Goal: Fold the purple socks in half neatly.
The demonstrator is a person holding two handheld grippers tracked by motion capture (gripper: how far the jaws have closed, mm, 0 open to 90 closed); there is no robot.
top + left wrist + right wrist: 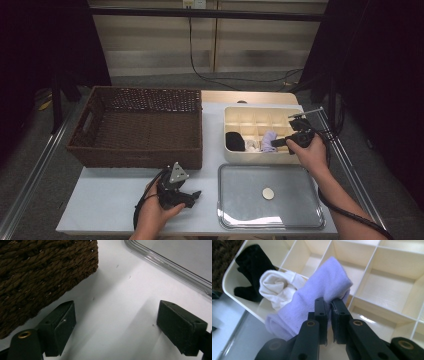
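right gripper [329, 305] clamped on my lilac sock [312, 300], right of frame, over divided organiser [387, 285]; left gripper [115, 327] wide open, holding nothing, lower left.

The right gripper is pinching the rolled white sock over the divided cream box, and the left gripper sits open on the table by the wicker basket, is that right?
Not quite. The right gripper is pinching the rolled lavender sock, not the white sock, which lies beside it; the right gripper view shows this. The rest holds: it is over the divided cream box, and the left gripper sits open by the wicker basket.
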